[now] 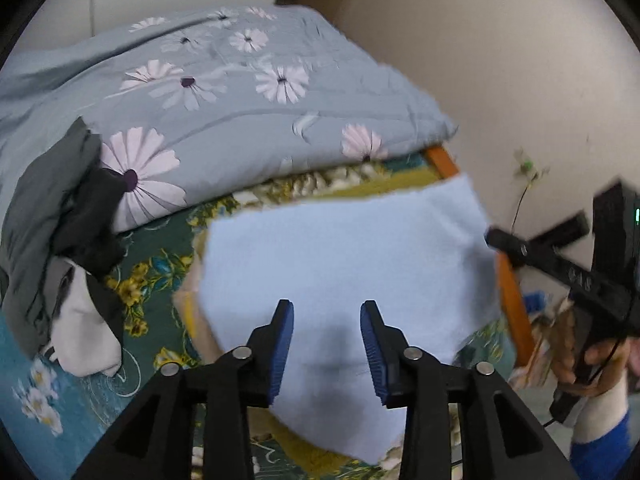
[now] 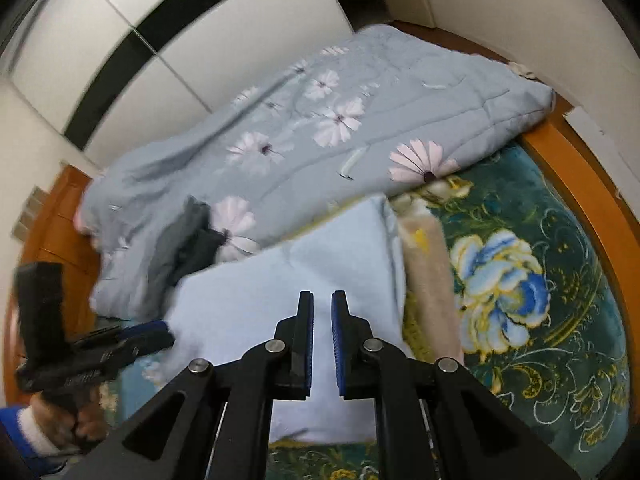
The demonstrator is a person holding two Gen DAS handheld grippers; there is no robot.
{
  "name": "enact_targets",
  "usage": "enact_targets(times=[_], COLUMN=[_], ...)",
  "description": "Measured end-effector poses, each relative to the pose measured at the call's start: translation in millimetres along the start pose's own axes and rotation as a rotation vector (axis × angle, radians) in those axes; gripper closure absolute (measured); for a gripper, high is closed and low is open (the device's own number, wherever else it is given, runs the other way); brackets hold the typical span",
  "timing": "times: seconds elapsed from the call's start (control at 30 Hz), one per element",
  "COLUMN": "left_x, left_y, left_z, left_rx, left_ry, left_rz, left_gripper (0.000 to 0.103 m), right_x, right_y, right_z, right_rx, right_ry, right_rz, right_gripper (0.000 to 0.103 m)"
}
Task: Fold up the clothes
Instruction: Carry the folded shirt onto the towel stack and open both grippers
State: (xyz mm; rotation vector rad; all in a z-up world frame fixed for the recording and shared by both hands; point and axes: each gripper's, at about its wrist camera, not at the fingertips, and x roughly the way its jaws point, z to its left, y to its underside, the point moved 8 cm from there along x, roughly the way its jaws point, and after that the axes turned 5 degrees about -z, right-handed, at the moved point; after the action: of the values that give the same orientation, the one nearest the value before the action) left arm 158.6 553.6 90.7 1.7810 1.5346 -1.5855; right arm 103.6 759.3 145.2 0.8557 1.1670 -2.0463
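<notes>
**Bed-top: blue cloth straight ahead of both grippers**

Over the floral bedspread (image 2: 560, 288), our left gripper (image 1: 327, 344) hangs spread wide and empty; our right gripper (image 2: 322, 340), nearly closed, holds nothing. The light blue garment (image 1: 344, 252) lies flat just beyond both, its long axis running between them, left nearer.

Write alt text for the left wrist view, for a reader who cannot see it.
Open left tongs hover over a light blue cloth lying on a green floral bedspread. Behind it lies a folded grey-blue quilt with pink daisies, and dark clothes are heaped at left. The right tongs reach in from the right edge.
</notes>
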Motion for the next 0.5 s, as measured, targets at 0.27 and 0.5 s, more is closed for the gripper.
enact_targets(times=[0.27, 0.5], left_x=[19.8, -12.3], left_y=[5.3, 17.6], left_z=[-1.2, -0.2], left_rx=[0.048, 0.040], left_ry=[-0.118, -0.125], left_rz=[0.067, -0.003], left_gripper=[0.063, 0.033], right_x=[15.4, -48.0], right_y=[14.5, 41.8], right_z=[-17.7, 6.9], right_rx=[0.123, 0.038], right_ry=[0.012, 0.026], right_rz=[0.018, -0.086], right_gripper=[0.095, 0.040])
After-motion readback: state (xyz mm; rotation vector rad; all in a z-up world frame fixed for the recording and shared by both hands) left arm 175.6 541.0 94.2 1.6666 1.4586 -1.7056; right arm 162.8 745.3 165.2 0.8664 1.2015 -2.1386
